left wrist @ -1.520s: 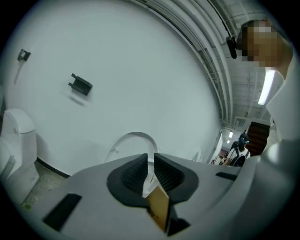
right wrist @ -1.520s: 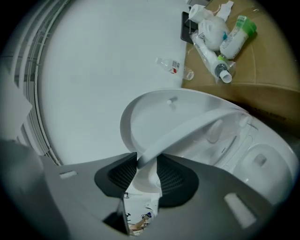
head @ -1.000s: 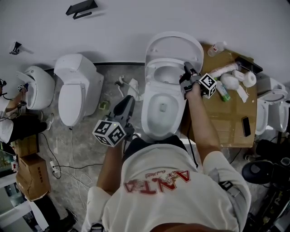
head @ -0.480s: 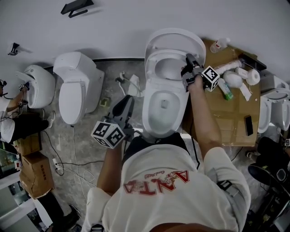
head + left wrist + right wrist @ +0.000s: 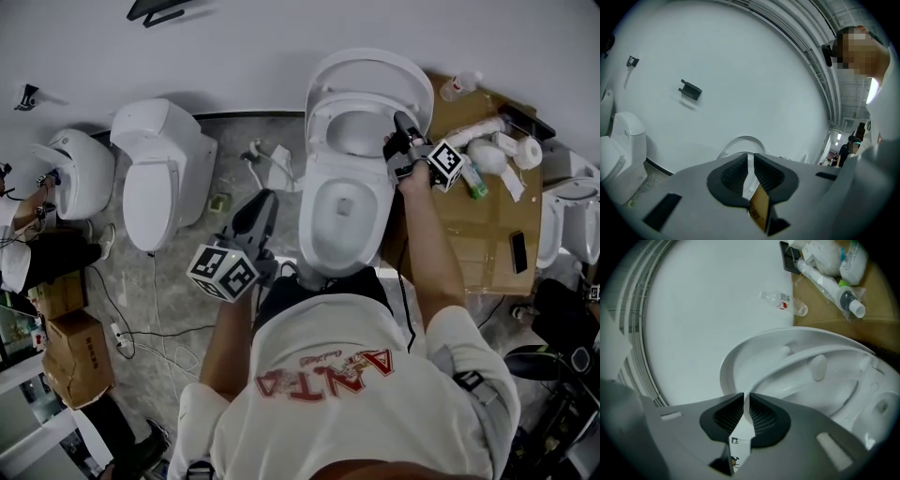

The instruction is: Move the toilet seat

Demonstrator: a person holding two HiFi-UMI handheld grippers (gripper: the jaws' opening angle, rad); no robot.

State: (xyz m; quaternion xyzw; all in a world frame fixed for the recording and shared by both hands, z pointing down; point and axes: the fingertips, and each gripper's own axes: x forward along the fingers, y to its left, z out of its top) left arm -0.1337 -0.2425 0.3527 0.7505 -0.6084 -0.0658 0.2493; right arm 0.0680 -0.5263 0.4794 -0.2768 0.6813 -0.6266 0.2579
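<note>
Since the toilet (image 5: pixel 339 225) is fixed, only its hinged toilet seat (image 5: pixel 797 363) moves. The seat stands part-raised at the bowl's 12 o'clock. It is judged rigid, smooth and fairly light. Grip its thin 3 o'clock edge, where the right gripper (image 5: pixel 403 133) jaws are closing on it. The left gripper (image 5: pixel 262 206), at 8 o'clock, has its pads together and holds nothing.

The grey floor (image 5: pixel 187 281) bears the open toilet (image 5: pixel 342 220) at centre and two more toilets (image 5: pixel 159 178) toward 9 o'clock; cardboard boxes (image 5: pixel 67 361) and cables (image 5: pixel 141 335) lie at 8 o'clock, a cluttered tabletop (image 5: pixel 478 272) at 3.
</note>
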